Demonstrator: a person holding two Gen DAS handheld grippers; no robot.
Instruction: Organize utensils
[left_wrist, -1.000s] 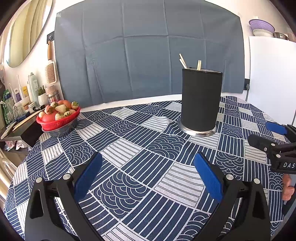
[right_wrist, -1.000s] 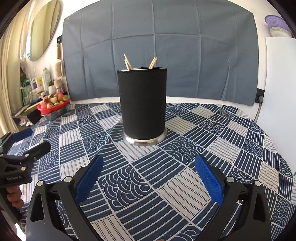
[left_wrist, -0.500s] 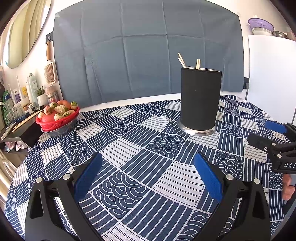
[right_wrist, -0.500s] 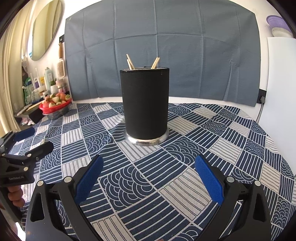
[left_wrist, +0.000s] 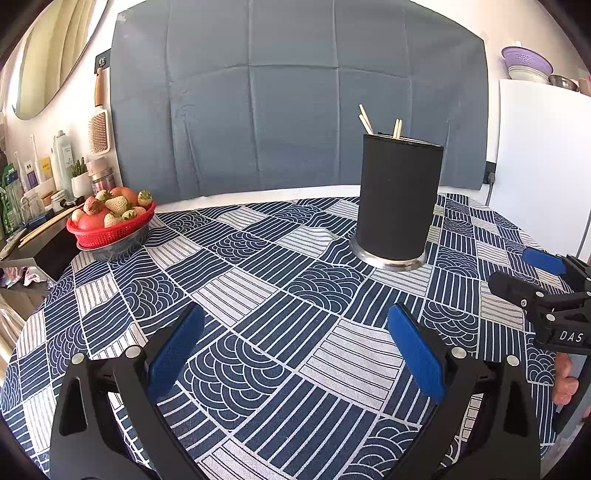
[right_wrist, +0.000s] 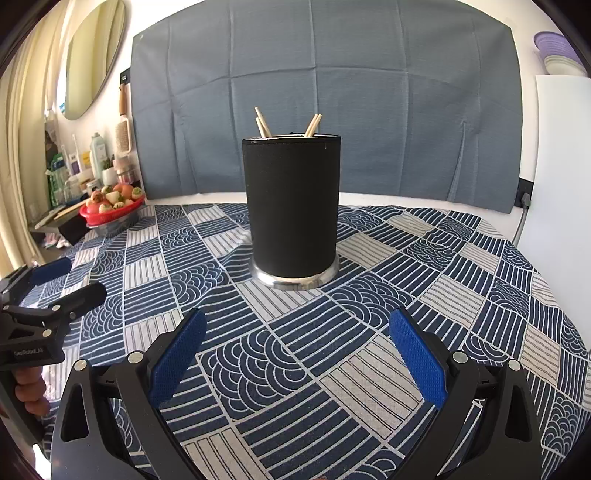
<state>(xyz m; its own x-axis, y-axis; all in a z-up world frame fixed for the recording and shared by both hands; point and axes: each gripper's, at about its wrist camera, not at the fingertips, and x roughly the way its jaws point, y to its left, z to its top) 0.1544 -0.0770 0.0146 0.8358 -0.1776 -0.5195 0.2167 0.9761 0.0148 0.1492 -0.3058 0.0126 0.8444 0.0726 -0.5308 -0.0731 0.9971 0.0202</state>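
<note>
I see both my left gripper (left_wrist: 295, 343) and right gripper (right_wrist: 295, 345) spread wide, gripping nothing, facing the black holder (right_wrist: 291, 210) with chopsticks (right_wrist: 263, 123) upright

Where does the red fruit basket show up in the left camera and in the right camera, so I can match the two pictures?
Left wrist view: the red fruit basket sits at the far left edge of the table, well left of the black holder.
Right wrist view: the basket is smaller, at the far left, again left of the holder.
Shared landmark: the black holder with chopsticks sticking out.
</note>
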